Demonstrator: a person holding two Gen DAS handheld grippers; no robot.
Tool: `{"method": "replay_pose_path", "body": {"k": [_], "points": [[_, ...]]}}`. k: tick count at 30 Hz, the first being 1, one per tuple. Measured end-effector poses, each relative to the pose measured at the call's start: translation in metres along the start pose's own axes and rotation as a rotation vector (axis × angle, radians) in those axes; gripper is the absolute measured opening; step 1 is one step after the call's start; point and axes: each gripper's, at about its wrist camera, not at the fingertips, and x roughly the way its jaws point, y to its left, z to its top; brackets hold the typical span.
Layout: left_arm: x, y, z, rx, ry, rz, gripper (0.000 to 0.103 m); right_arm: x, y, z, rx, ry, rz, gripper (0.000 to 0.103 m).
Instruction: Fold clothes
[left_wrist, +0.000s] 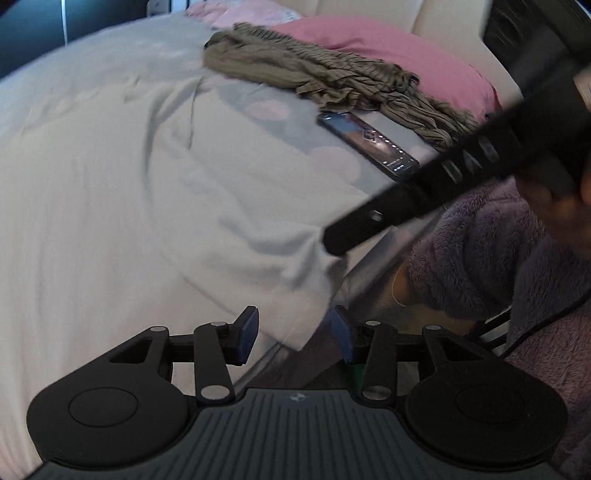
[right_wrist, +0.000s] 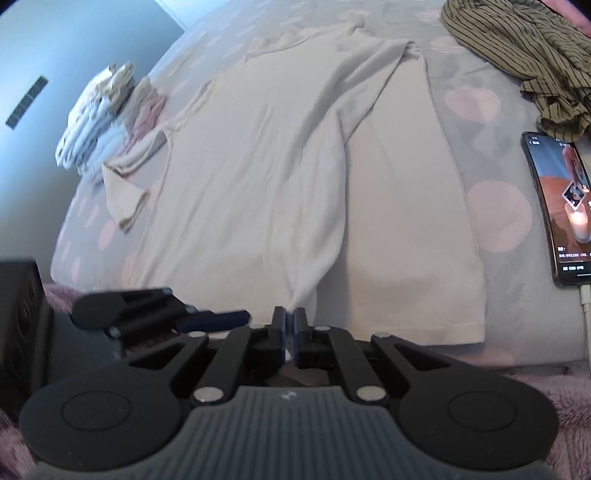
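A home bedroom: bed (right_wrist: 498, 177) with dotted cover, pink pillow (left_wrist: 388, 48).

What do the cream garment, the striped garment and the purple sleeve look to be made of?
Cream garment: soft matte knit, probably cotton jersey; it drapes in smooth folds. Striped garment: thin olive woven cloth with dark pinstripes, finely crumpled; fibre unclear. Purple sleeve: plush fleece, with a fuzzy, tufted pile.

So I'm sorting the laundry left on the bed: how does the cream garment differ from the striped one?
The cream garment is plain and pale; the striped garment is olive with dark stripes. The cream one lies spread out, partly folded; the striped one is crumpled in a heap. The right tool pinches the cream one's hem; nothing holds the striped one. Both lie on the spotted bedcover.
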Motion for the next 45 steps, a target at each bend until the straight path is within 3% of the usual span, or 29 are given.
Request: {"method": "replay_pose_path", "body": {"k": [8, 11, 14, 21, 23, 25, 30, 33, 39, 40, 41, 43, 45], "points": [[0.014, -0.03, -0.003, 0.083, -0.027, 0.2, 0.04, -0.001, 0.0, 0.008, 0.102, -0.021, 0.086, 0.004], [0.021, -0.038, -0.007, 0.147, -0.012, 0.299, 0.02, -0.005, -0.001, 0.009, 0.116, -0.026, 0.104, 0.004], [0.015, -0.039, -0.009, 0.204, -0.022, 0.3, 0.007, -0.009, -0.003, 0.008, 0.088, -0.023, 0.088, 0.005], [-0.002, -0.031, -0.004, 0.215, 0.005, 0.235, 0.004, -0.014, 0.018, -0.006, -0.28, 0.0, -0.065, 0.016], [-0.004, -0.029, -0.002, 0.21, 0.005, 0.22, 0.004, -0.013, 0.026, -0.014, -0.393, 0.003, -0.101, 0.031], [-0.007, -0.027, 0.0, 0.194, -0.004, 0.21, 0.004, -0.012, 0.035, -0.025, -0.52, 0.001, -0.142, 0.039], [-0.015, -0.007, 0.006, 0.055, -0.012, 0.128, 0.003, 0.001, 0.065, -0.065, -0.869, -0.064, -0.278, 0.047], [-0.019, 0.009, 0.011, -0.046, -0.013, 0.075, 0.003, 0.014, 0.074, -0.086, -1.007, -0.093, -0.329, 0.06], [-0.03, 0.024, 0.019, -0.148, -0.031, -0.004, 0.003, 0.035, 0.08, -0.095, -1.145, -0.206, -0.461, 0.056], [-0.032, 0.025, 0.02, -0.153, -0.034, -0.009, 0.003, 0.038, 0.079, -0.094, -1.161, -0.22, -0.483, 0.048], [-0.033, 0.025, 0.022, -0.152, -0.036, -0.009, 0.003, 0.039, 0.079, -0.093, -1.169, -0.23, -0.495, 0.033], [-0.034, 0.024, 0.027, -0.142, -0.036, -0.002, 0.003, 0.035, 0.077, -0.088, -1.166, -0.246, -0.498, 0.017], [-0.037, 0.022, 0.034, -0.119, -0.032, 0.003, 0.003, 0.025, 0.073, -0.08, -1.151, -0.267, -0.504, 0.015]]}}
